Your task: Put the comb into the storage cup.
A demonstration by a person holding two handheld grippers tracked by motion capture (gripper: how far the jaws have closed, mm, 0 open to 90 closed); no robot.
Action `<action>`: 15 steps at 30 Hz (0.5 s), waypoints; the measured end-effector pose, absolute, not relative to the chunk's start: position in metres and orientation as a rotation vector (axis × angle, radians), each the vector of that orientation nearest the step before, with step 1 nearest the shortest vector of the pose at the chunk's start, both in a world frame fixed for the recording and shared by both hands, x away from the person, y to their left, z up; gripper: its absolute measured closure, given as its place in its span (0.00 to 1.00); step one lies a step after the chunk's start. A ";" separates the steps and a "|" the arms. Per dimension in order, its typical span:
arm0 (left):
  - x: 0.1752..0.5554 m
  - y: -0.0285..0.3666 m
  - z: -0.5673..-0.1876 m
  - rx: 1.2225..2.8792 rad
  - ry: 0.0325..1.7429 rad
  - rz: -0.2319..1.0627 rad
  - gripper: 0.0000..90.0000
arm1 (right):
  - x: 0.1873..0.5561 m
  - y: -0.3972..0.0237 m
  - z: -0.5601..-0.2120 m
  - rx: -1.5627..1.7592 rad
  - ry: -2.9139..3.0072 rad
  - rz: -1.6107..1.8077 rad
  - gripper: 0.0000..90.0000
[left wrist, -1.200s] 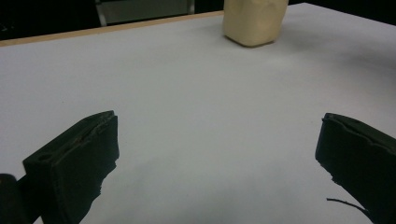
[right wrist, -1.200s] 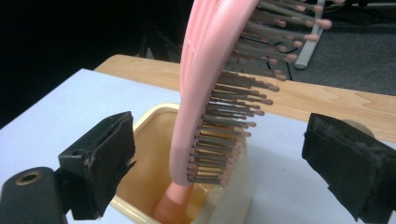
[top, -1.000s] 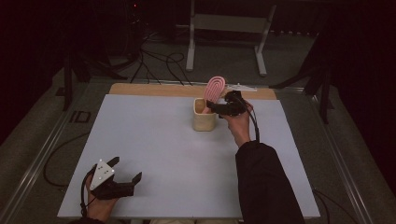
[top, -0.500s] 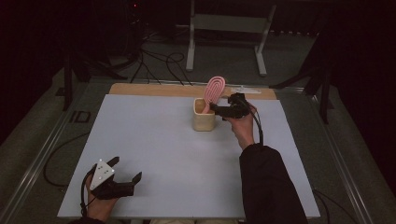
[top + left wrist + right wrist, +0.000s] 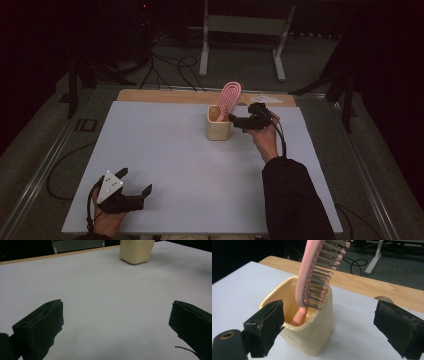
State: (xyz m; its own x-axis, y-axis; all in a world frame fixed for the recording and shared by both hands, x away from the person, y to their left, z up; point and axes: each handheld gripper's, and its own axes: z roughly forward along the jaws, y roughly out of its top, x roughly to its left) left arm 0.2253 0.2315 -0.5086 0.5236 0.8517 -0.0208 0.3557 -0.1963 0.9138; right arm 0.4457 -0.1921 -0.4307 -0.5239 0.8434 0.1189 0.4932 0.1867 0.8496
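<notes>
Upright in its cream holder (image 5: 218,129), the pink hairbrush (image 5: 229,99) stood handle-down near the far edge of the white table (image 5: 170,150), its oval head rising above the rim and leaning toward the far side. From my remote seat I saw the right gripper (image 5: 239,121) hovering just beside the holder on its right, jaws spread and holding nothing. In the right gripper view the brush (image 5: 317,272) showed its grey bristles facing that gripper, the handle sunk inside the holder (image 5: 307,330), and the two black jaws stood wide apart, one in front of the holder's near left wall and the other off to its right over bare tabletop; I could not tell whether the left jaw touched the wall. Behind the holder ran the wooden strip (image 5: 367,286) that edges the table.

The left gripper (image 5: 135,192) rested low at the near left corner of the table, well apart from the holder, its jaws likewise spread with nothing between them. Its own view looked across the empty white surface (image 5: 100,295) toward the base of the holder (image 5: 136,251) far off at the top of the frame.
</notes>
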 end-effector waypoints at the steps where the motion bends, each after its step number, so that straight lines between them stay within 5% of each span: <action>1: 0.225 0.231 -0.509 1.779 1.010 0.631 0.00 | 0.445 -0.192 -0.431 1.252 2.094 1.268 0.10; 15: 0.226 0.230 -0.509 1.782 1.009 0.631 0.00 | 0.423 -0.206 -0.436 1.268 2.064 1.219 0.10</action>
